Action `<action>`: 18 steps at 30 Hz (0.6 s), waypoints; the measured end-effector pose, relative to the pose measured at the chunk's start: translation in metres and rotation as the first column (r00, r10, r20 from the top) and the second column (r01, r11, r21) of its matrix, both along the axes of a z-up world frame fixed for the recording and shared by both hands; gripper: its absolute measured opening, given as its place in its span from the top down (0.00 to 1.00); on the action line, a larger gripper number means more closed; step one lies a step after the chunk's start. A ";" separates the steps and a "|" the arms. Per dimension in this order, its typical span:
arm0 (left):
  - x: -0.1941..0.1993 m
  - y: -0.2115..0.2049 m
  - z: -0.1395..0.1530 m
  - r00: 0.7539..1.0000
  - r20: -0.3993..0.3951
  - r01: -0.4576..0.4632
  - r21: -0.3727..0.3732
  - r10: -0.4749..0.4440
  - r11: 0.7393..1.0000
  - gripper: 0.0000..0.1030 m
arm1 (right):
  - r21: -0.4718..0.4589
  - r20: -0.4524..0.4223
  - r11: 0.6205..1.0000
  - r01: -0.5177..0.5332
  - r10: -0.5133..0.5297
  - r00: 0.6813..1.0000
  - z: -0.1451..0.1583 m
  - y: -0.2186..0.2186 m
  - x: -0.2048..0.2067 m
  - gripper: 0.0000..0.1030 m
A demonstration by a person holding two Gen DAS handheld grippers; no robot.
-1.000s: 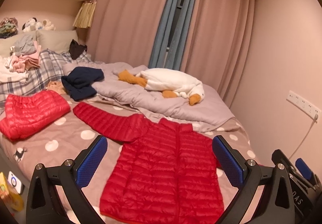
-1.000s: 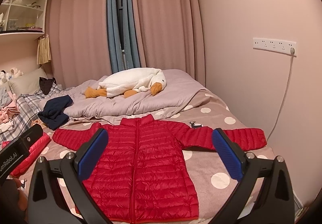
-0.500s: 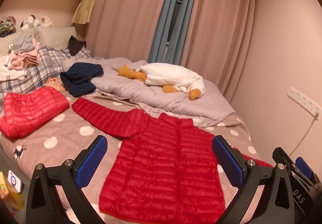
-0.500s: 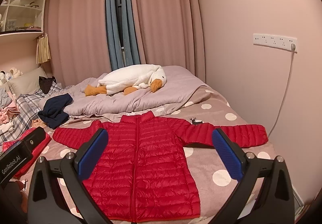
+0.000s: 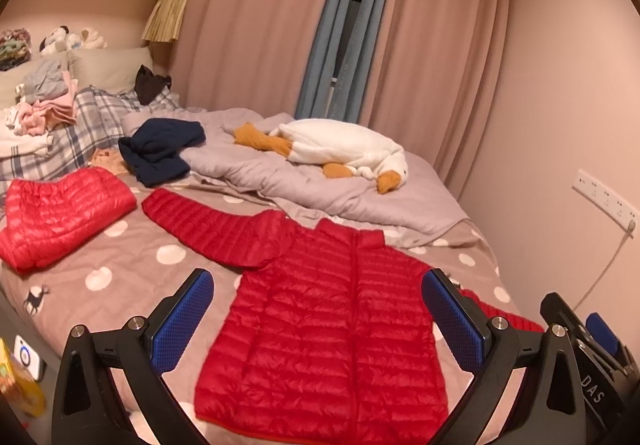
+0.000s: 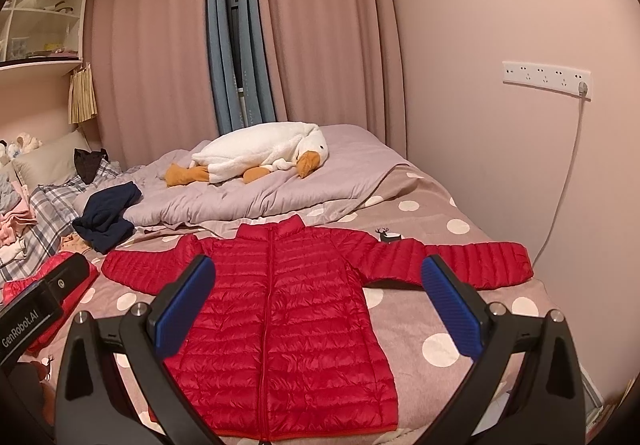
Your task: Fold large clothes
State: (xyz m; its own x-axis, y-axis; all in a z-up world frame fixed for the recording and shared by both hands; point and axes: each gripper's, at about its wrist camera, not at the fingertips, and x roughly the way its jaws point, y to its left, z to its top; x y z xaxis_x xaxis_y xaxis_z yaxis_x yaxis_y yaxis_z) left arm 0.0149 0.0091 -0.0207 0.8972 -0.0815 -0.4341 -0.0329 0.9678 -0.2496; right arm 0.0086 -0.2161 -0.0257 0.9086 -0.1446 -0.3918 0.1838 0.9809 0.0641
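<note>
Lying flat on polka-dot bed [image 6: 448, 245], red jacket [image 6: 280, 321] faced both grippers, hem near, collar far, sleeves spread left-right. Left gripper [image 5: 320, 325] nearer left sleeve, right gripper [image 6: 316, 309] nearer right sleeve; both wide open, empty.

**Near half of bed passable, back half crowded**

Red jacket [image 6: 288, 309] lies flat on the bed [image 6: 444, 309], bare dotted sheet beside each sleeve. Behind the collar, the bunched grey duvet [image 6: 256, 201] with plush goose [image 6: 260, 157] blocks reach. Navy garment [image 5: 160, 151] and folded red jacket [image 5: 60, 213] crowd the left (wall close on the right).
</note>
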 end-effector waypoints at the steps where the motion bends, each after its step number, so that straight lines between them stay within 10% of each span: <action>1: 0.001 0.000 0.000 1.000 0.000 0.001 -0.001 -0.001 1.000 0.00 | 0.000 -0.001 1.000 0.000 0.000 1.000 0.000 0.000 0.000 0.00; 18: -0.001 0.000 -0.003 1.000 -0.016 -0.005 -0.002 0.004 1.000 0.00 | -0.001 -0.017 1.000 0.004 -0.004 1.000 -0.003 -0.001 0.000 0.00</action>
